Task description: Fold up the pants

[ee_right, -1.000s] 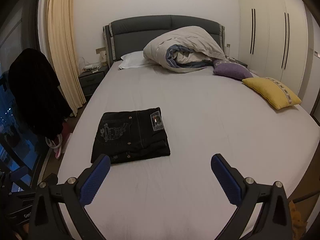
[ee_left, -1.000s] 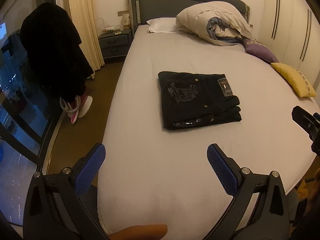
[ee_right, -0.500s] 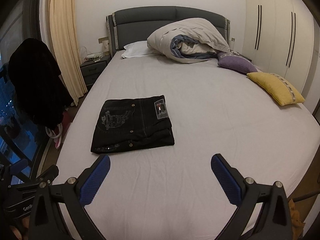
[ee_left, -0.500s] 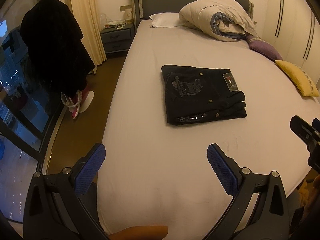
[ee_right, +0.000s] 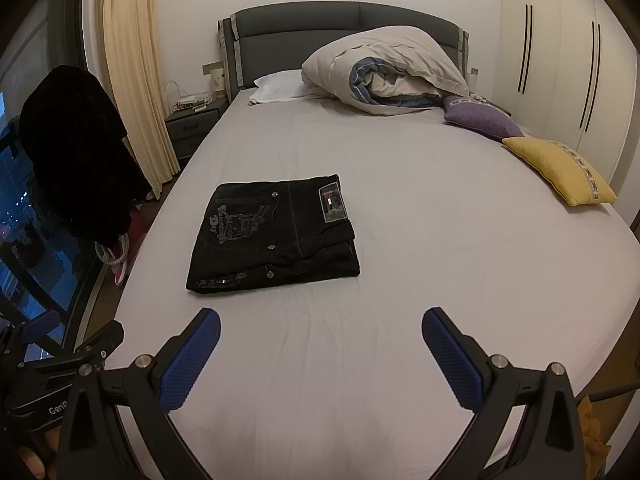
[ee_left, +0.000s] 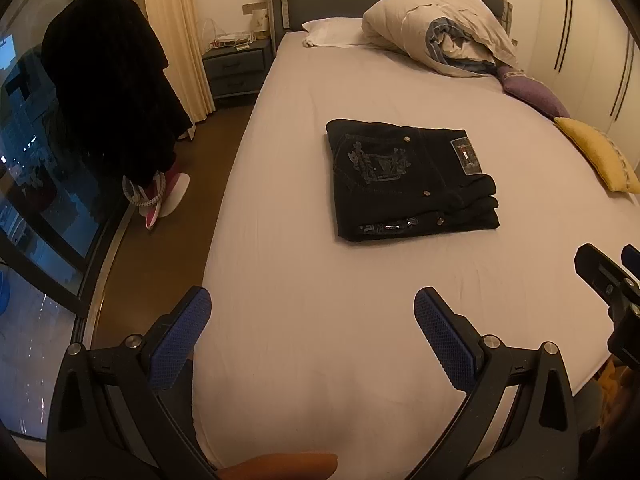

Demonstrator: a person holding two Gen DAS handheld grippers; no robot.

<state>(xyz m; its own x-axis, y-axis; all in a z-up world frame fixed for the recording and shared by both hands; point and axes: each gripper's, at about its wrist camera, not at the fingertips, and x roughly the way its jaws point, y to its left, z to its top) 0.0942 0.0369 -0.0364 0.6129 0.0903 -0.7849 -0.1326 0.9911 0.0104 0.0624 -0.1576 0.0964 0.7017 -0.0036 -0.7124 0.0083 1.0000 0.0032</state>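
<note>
The pants [ee_left: 412,180] lie folded in a neat stack mid-bed [ee_left: 304,352], and both the left tool [ee_left: 312,320] and right tool [ee_right: 320,336] hover wide and empty, well short of them. The risk now is a stray nudge: catch that loose front edge and the layers slide apart.

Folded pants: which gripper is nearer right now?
Left, marginally. The left gripper sits almost straight before the folded pants; the right gripper is offset to their right. Both are clear of them.

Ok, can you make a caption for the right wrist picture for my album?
Black pants lie folded on the bed, with the open right gripper hovering empty in front of them.
</note>
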